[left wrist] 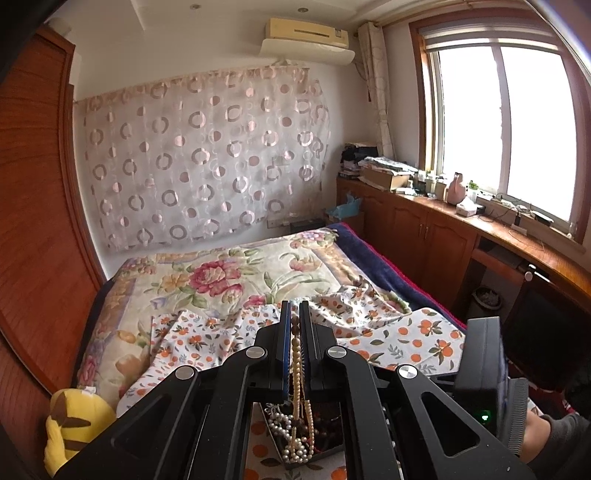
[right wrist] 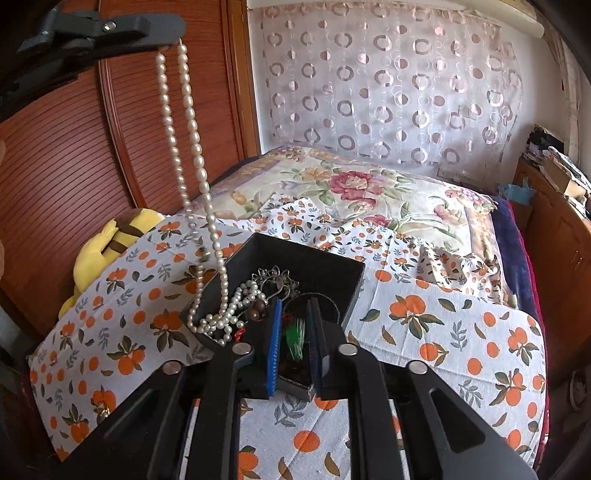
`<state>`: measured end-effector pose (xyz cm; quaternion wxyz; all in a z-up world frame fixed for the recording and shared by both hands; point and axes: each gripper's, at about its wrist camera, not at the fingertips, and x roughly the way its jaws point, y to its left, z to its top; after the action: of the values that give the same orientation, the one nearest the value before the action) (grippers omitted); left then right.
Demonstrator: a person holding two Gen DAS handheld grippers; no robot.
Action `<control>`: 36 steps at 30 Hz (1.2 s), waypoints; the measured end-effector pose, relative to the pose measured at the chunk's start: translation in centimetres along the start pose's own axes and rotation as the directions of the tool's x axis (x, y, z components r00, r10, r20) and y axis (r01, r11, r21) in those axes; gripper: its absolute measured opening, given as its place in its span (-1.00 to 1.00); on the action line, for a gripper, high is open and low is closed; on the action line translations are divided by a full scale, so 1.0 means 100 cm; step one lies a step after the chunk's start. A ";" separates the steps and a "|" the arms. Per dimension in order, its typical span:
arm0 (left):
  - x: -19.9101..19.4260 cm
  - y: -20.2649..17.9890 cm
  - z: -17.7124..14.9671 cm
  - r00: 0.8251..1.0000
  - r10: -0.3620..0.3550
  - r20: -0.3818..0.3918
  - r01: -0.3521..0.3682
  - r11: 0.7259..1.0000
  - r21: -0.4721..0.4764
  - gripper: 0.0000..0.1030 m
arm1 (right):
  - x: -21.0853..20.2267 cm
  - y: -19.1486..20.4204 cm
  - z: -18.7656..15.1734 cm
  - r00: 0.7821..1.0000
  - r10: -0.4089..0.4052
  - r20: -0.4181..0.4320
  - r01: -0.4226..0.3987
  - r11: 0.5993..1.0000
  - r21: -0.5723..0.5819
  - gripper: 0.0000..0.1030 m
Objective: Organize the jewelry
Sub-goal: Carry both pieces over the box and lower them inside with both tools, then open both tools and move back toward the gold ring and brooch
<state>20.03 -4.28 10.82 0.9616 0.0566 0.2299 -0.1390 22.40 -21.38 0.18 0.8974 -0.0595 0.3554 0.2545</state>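
My left gripper (left wrist: 294,314) is shut on a white pearl necklace (left wrist: 296,365) and holds it high above the bed. In the right wrist view the left gripper (right wrist: 162,35) shows at top left, with the pearl necklace (right wrist: 192,140) hanging down into a black jewelry box (right wrist: 332,273). The box holds tangled jewelry: more pearls (right wrist: 240,299), brown beads and a metal pendant. The black box (left wrist: 328,452) also shows below the left fingers. My right gripper (right wrist: 294,317) hovers over the box's near corner, jaws a little apart, with a green item (right wrist: 295,334) seen between them.
The box sits on an orange-print cloth (right wrist: 443,332) spread over a floral bedspread (right wrist: 369,184). A yellow plush toy (right wrist: 107,251) lies at the bed's left edge. A wooden wardrobe (right wrist: 74,147) stands left, wooden cabinets (left wrist: 424,229) under a window right.
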 end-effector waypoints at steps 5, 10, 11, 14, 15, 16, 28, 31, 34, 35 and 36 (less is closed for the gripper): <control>0.014 0.000 -0.011 0.999 -0.003 -0.034 0.003 1.000 -0.002 -0.93 | -0.001 -0.005 -0.005 1.000 -0.006 0.002 0.006 1.000 0.005 -0.63; 0.026 -0.001 -0.024 0.998 -0.003 -0.070 0.003 1.000 0.007 -0.93 | -0.006 -0.008 -0.012 1.000 -0.007 0.004 0.007 1.000 0.009 -0.63; 0.027 -0.002 -0.027 0.997 -0.002 -0.075 0.002 1.000 0.010 -0.93 | -0.006 -0.008 -0.014 1.000 -0.007 0.004 0.007 1.000 0.007 -0.63; 0.032 -0.003 -0.038 0.995 -0.001 -0.099 0.003 1.000 0.017 -0.93 | -0.008 -0.007 -0.019 1.000 -0.013 0.002 0.013 1.000 -0.003 -0.63; 0.033 -0.003 -0.042 0.994 -0.002 -0.106 0.004 1.000 0.019 -0.93 | -0.009 -0.006 -0.021 1.000 -0.013 0.001 0.013 1.000 -0.004 -0.63; 0.034 -0.003 -0.046 0.993 -0.004 -0.115 0.006 1.000 0.021 -0.92 | -0.010 -0.005 -0.023 1.000 -0.012 0.001 0.012 1.000 -0.007 -0.63; 0.020 0.005 -0.109 0.983 -0.030 -0.180 0.033 0.999 0.013 -0.61 | -0.015 0.014 -0.055 0.999 0.030 -0.022 -0.030 0.999 -0.024 -0.61; 0.012 0.009 -0.129 0.980 -0.037 -0.194 0.036 0.999 -0.005 -0.54 | -0.011 0.022 -0.066 0.998 0.046 -0.043 -0.047 0.998 -0.035 -0.42; 0.003 0.016 -0.149 0.977 -0.045 -0.208 0.040 0.999 -0.032 -0.38 | -0.004 0.032 -0.077 0.996 0.049 -0.071 -0.054 0.997 -0.061 -0.35; 0.001 0.018 -0.156 0.975 -0.044 -0.216 0.037 0.999 -0.037 -0.38 | -0.002 0.035 -0.080 0.995 0.051 -0.081 -0.057 0.996 -0.068 -0.35; -0.001 0.020 -0.160 0.974 -0.043 -0.221 0.035 0.999 -0.040 -0.36 | 0.000 0.038 -0.083 0.995 0.054 -0.088 -0.061 0.996 -0.071 -0.35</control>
<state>13.70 0.43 -3.29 0.9279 0.0502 0.3393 -0.1464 15.45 -20.46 -5.68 0.8708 -0.0933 0.3857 0.2903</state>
